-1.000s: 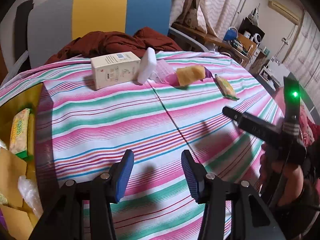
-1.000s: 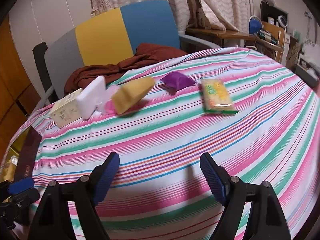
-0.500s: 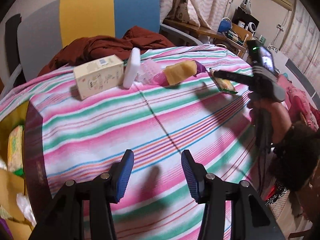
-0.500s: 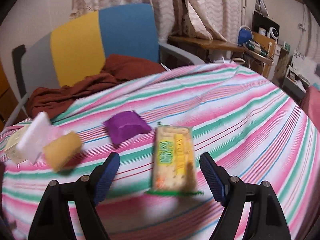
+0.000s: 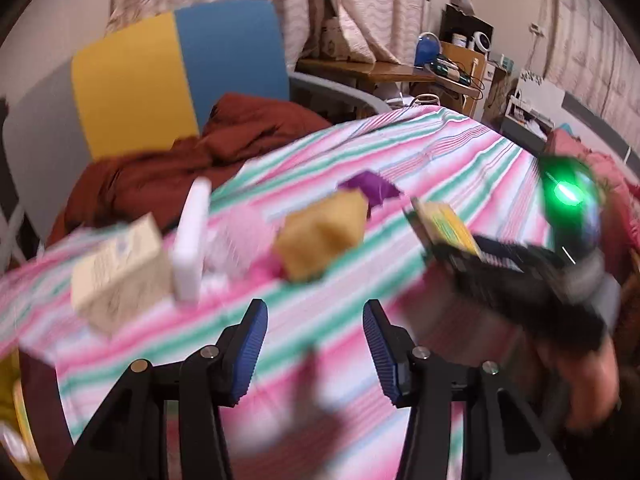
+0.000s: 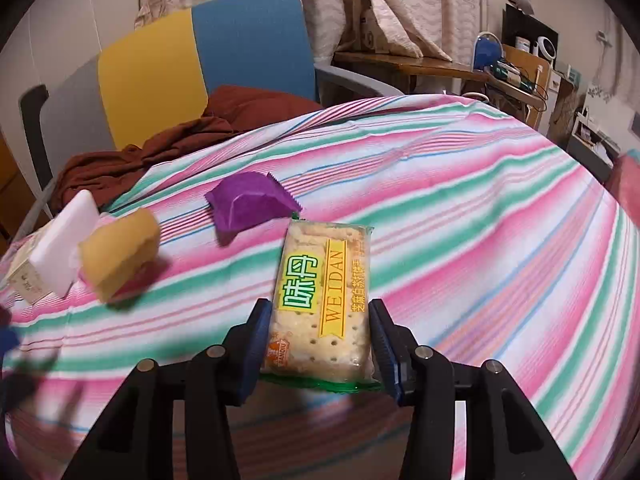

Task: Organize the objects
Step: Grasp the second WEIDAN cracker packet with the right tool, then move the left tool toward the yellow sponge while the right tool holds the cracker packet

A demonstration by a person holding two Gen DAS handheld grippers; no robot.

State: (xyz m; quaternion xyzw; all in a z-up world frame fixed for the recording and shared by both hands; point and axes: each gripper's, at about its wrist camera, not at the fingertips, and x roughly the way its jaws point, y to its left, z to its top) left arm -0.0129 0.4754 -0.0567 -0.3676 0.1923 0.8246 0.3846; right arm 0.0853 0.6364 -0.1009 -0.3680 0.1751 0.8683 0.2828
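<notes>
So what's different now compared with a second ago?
The right gripper travelled forward across the striped tablecloth to the clear-wrapped cracker packet, and its fingers are closing around it, touching its sides. The left gripper also swung nearer the objects, empty. The purple sachet and yellow sponge stayed put.

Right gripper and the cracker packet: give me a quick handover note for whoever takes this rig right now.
Right gripper: jaws closing around the cracker packet, pads at its sides, packet on the striped tablecloth.
Left gripper: open, nothing between the jaws.
Left on the cloth: purple sachet, yellow sponge, white block, cream box.
Done: cannot tell from these views.
Next: probably lift the packet, then clear the rest.
</notes>
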